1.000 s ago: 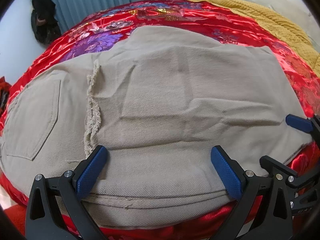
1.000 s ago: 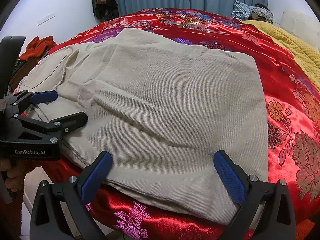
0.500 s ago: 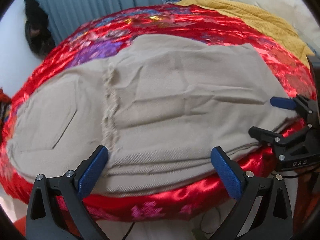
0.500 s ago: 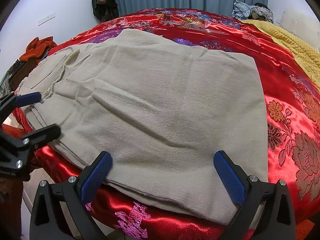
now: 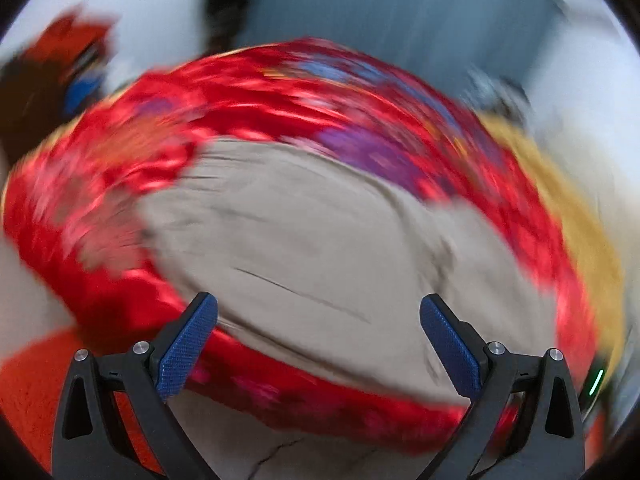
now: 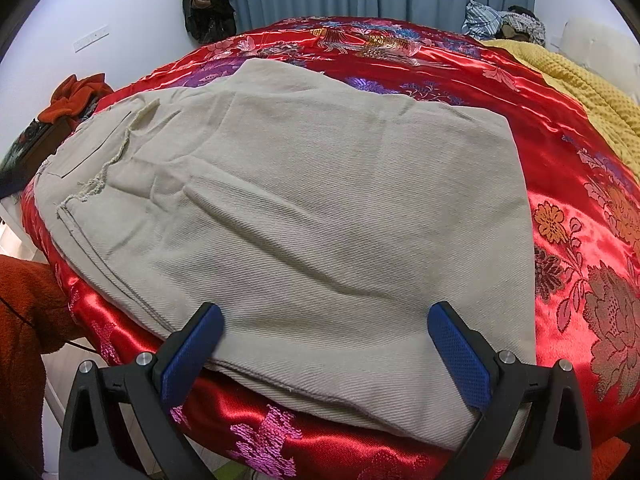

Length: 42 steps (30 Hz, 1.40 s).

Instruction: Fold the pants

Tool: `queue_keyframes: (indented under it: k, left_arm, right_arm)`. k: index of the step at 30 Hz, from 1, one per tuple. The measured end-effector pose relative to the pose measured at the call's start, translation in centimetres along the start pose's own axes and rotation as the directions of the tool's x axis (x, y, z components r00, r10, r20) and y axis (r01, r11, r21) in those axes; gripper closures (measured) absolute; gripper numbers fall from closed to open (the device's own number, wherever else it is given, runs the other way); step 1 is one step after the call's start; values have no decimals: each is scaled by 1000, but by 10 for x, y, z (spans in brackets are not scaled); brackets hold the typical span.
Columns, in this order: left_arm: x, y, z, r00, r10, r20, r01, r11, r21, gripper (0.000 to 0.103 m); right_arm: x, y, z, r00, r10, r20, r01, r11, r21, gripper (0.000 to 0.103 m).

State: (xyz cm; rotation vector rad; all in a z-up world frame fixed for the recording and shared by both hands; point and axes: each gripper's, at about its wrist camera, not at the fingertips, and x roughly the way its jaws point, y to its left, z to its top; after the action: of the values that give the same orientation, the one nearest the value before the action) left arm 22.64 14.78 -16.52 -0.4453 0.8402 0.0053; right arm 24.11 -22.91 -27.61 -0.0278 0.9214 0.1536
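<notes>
No readable writing or brand shows in either current view. At the far left of the right wrist view, an orange-red fleece sleeve (image 6: pixel 28 304) sits beside the bed edge, and orange clothing (image 6: pixel 76 96) is heaped by the wall. The beige pants (image 6: pixel 304 216) lie folded flat on the red satin bedspread (image 6: pixel 568 184), frayed hem and back pocket toward the left, near the bed's front edge. The right hand-held gripper (image 6: pixel 324 344) hovers over the near edge of the pants with its blue pads wide apart, gripping nothing. A yellow blanket (image 6: pixel 592 84) lies at the far right.

The left wrist view is heavily motion-blurred; the pants (image 5: pixel 304 248) appear as a beige patch on the red bedspread (image 5: pixel 248 92). The left hand-held gripper (image 5: pixel 318 340) is spread wide and empty. Half a second ago it showed in the right view at the left edge of the pants; it is now gone from there, and its camera has swung away. The right hand-held gripper has not shifted.
</notes>
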Motion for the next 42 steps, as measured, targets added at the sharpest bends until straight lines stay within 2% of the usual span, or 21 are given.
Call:
queue_keyframes:
  k: [2, 4, 8, 10, 12, 14, 15, 21, 23, 24, 25, 28, 33, 36, 37, 38, 40, 42]
  left_arm:
    - [1, 31, 12, 999, -32, 6, 33, 990, -134, 2]
    - [0, 67, 20, 996, -83, 23, 87, 960, -265, 3]
    - [12, 99, 19, 990, -137, 22, 135, 912, -387, 8]
    - [23, 106, 14, 985, -171, 4, 156, 892, -424, 21]
    - [32, 105, 12, 982, -190, -4, 170, 886, -432, 26]
    - [37, 104, 14, 980, -199, 0, 179, 883, -434, 36]
    - [41, 103, 14, 976, -219, 0, 197, 876, -440, 46]
    - [59, 108, 11, 978, -204, -42, 163, 876, -454, 42]
    - [60, 103, 14, 979, -199, -45, 162, 890, -427, 45]
    - [61, 99, 19, 983, -176, -58, 137, 903, -408, 64]
    - [59, 98, 22, 987, -146, -65, 109, 911, -398, 77]
    - [38, 90, 27, 990, -140, -25, 119, 910, -398, 84]
    - [-8, 46, 47, 993, -112, 28, 115, 959, -259, 86]
    - [-41, -13, 65, 993, -99, 69, 104, 992, -70, 86]
    - [-56, -49, 67, 990, -104, 95, 100, 994, 46, 86]
    - [-60, -68, 68, 988, -109, 106, 98, 989, 107, 86]
    - [-75, -125, 58, 982, -142, 127, 103, 956, 276, 86]
    - [-79, -191, 31, 975, -199, 99, 134, 882, 452, 86]
  right_arm:
    - [0, 0, 0, 1000, 0, 0, 0, 1000, 0, 1]
    - [0, 0, 0, 1000, 0, 0, 0, 1000, 0, 1]
    - [0, 0, 0, 1000, -1, 0, 1, 1000, 0, 1]
    - [0, 0, 0, 1000, 0, 0, 0, 1000, 0, 1]
    - [0, 0, 0, 1000, -1, 0, 1, 1000, 0, 1]
    - [0, 0, 0, 1000, -1, 0, 1, 1000, 0, 1]
    - [0, 0, 0, 1000, -1, 0, 1, 1000, 0, 1]
    - [0, 0, -1, 1000, -2, 2, 2, 1000, -1, 1]
    - [0, 0, -1, 1000, -2, 1, 2, 1000, 0, 1]
    - [0, 0, 0, 1000, -2, 1, 2, 1000, 0, 1]
    - [0, 0, -1, 1000, -2, 0, 2, 1000, 0, 1]
    - [0, 0, -1, 1000, -1, 1, 1, 1000, 3, 1]
    - [0, 0, 0, 1000, -3, 2, 3, 1000, -4, 1]
    - [0, 0, 0, 1000, -4, 2, 4, 1000, -4, 1]
    - [0, 0, 0, 1000, -4, 2, 5, 1000, -4, 1]
    - [0, 0, 1, 1000, -4, 3, 4, 1000, -2, 1]
    - [-1, 0, 1, 1000, -5, 5, 5, 1000, -1, 1]
    - [-6, 1, 3, 1000, -10, 11, 10, 1000, 3, 1]
